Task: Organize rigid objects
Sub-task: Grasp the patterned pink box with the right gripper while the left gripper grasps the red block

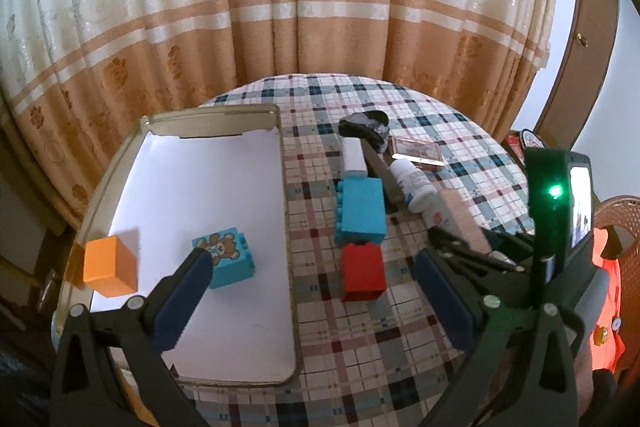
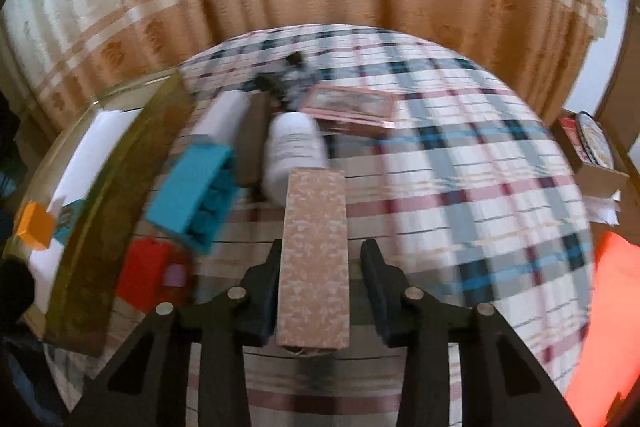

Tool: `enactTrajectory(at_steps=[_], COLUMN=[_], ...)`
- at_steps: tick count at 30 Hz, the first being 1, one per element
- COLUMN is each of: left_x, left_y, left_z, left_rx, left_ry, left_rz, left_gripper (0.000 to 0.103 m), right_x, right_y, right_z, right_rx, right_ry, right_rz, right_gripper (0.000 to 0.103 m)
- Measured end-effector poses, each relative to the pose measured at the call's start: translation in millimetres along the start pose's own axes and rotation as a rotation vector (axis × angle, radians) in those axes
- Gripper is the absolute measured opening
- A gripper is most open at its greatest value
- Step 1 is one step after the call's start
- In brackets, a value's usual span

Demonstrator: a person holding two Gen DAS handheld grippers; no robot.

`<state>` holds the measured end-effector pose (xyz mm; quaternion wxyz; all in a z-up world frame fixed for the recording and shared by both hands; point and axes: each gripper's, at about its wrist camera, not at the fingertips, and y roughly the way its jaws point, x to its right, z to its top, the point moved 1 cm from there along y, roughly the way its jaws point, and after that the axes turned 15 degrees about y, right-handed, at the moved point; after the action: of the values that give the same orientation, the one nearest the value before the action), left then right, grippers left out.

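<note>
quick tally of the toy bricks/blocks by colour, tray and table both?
Orange: 1, the orange block in the tray
Teal with bear print: 1, the bear brick in the tray
Blue: 1, the blue brick on the tablecloth
Red: 1, the red brick on the tablecloth
Total: 4

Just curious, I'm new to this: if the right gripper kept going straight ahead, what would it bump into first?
Probably the pink patterned box, already lying between the open right gripper fingers. Behind it lies the white bottle. Depth is hard to judge in this blurred view.
</note>
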<state>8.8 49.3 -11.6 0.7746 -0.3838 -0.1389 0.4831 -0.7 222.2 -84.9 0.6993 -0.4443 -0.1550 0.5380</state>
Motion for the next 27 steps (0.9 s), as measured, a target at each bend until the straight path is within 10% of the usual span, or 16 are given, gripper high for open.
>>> enactTrajectory(at_steps=[27], left_x=[75], left_y=[83], left_z=[2], left_rx=[-0.222], left_ry=[0.106], left_rz=[0.027], left_gripper=[0.094], right_x=[52], right_y=[-16], right_z=[4], right_rx=[0.035], right_ry=[0.097], right_rz=[0.005], right_gripper=[0.036])
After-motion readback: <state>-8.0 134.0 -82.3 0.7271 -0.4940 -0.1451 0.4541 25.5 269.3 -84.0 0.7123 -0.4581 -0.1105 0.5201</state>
